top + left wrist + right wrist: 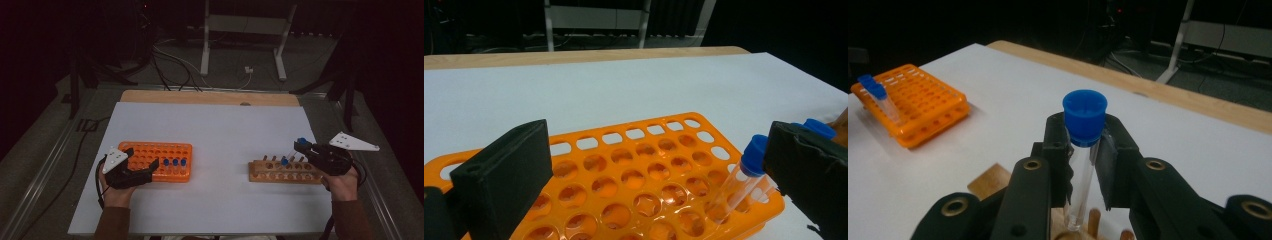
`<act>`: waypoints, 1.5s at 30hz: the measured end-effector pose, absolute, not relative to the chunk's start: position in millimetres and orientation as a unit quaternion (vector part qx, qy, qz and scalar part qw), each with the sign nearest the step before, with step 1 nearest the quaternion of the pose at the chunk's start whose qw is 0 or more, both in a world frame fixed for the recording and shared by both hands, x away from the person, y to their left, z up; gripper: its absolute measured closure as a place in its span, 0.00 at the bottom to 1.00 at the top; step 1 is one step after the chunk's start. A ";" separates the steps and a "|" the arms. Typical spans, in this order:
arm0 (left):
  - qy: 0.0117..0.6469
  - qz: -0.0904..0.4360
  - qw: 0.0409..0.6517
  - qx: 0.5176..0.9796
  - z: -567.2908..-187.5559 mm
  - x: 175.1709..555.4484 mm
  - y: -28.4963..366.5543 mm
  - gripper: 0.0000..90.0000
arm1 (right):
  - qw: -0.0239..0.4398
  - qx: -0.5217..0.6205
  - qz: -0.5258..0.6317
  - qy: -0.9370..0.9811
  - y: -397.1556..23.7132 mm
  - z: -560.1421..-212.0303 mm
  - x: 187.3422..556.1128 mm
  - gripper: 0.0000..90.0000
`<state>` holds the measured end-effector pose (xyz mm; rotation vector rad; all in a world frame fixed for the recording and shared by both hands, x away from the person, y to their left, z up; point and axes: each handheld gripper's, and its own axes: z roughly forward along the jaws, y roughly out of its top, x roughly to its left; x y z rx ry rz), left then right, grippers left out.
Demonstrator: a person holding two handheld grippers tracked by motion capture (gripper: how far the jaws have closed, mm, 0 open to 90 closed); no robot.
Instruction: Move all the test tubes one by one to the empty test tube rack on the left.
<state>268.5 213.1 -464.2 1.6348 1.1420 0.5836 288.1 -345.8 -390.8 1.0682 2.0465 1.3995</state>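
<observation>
- High view: the right gripper (301,145) pinches a tube (299,145) just above the wooden rack (285,171), near the tabletop's right edge.
- Left gripper view: the left gripper (649,175) gapes wide, holding nothing, over the orange rack (624,175).
- Right gripper view: the jaws squeeze the blue-capped tube (1082,150), standing straight up.

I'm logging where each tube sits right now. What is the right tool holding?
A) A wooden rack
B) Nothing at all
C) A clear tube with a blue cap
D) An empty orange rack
C: in the right gripper view the right tool is closed on a clear tube with a blue cap, held above the wooden rack.
</observation>
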 end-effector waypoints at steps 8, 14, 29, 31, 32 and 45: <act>0.470 0.254 0.500 0.681 -461.4 267.6 211.4 0.01 | 0.228 0.380 0.512 0.735 -330.2 -381.2 298.8 0.85; 0.469 0.270 0.486 0.686 -457.9 266.5 207.4 0.01 | 0.229 0.373 0.516 0.736 -311.8 -377.1 303.3 0.85; 0.453 0.268 0.493 0.693 -446.7 268.5 196.6 0.01 | 0.212 0.359 0.518 0.747 -265.5 -375.8 314.2 0.86; 0.449 0.267 0.496 0.694 -444.4 268.9 194.1 0.01 | 0.209 0.357 0.518 0.749 -259.2 -376.0 314.7 0.85; 0.447 0.267 0.497 0.694 -443.1 269.2 192.6 0.01 | 0.207 0.355 0.519 0.749 -256.2 -376.2 315.1 0.85; 0.426 0.254 0.511 0.702 -429.2 278.2 162.3 0.01 | 0.190 0.345 0.522 0.756 -216.3 -381.7 320.7 0.86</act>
